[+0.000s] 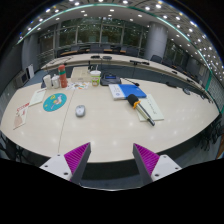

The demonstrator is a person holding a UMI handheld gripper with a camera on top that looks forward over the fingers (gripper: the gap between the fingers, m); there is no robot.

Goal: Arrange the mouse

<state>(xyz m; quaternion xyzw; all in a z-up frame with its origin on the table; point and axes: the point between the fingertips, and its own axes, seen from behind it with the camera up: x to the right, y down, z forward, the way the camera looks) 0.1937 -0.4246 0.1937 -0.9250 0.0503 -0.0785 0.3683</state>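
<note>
gripper (112, 160) held level, jaws spread wide apart, nothing between magenta pads (76, 156).

Bright ceiling lights (100, 12) evenly illuminate the room; fisheye distortion curves the edges.

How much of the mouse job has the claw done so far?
Nothing looks done yet. The mouse sits by itself on the table, near the round blue pad and well beyond the claw. The claw is open and holds nothing. Left to do, most likely: reach the mouse, grab it, and set it in its place, perhaps on the blue pad.
</note>
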